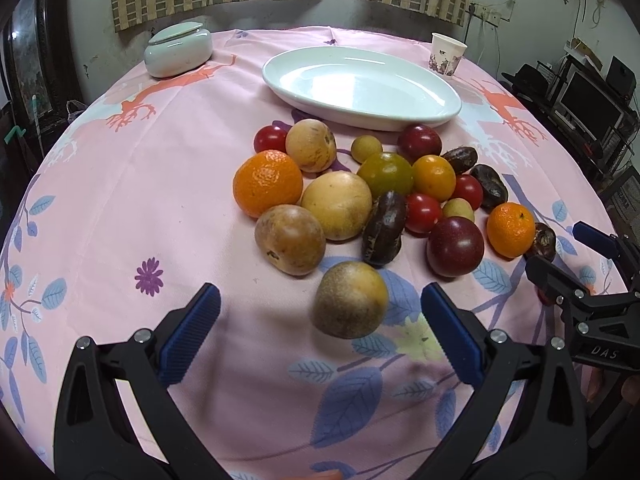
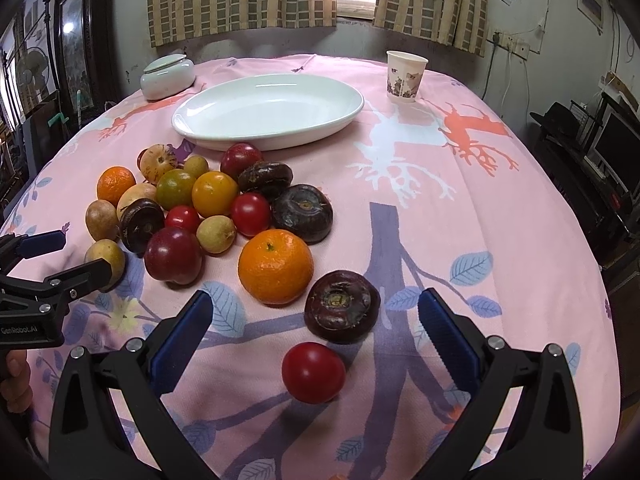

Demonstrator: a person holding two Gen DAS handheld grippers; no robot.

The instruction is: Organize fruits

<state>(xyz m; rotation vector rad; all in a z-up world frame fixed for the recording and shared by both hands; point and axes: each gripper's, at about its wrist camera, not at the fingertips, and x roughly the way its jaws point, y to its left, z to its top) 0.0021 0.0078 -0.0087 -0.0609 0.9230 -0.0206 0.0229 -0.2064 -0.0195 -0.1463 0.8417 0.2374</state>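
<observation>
Both tools gape: left point(image 1: 320, 320) before a yellowish fruit point(image 1: 350, 300), seemingly untouched.

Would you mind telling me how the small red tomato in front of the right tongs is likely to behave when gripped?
The red tomato looks round and glossy, so it may roll or slip if nudged. Its skin probably bruises under a hard squeeze. The right tongs stand open around it, untouched.

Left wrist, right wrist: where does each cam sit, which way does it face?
Left wrist: on the left gripper, facing across the table; nearest is a yellow-brown fruit; the right gripper intrudes at right.
Right wrist: on the right gripper, facing likewise; nearest is a red tomato; the left gripper and fingers show at left.
Shared: white oval dish, fruit pile, paper cup.
</observation>
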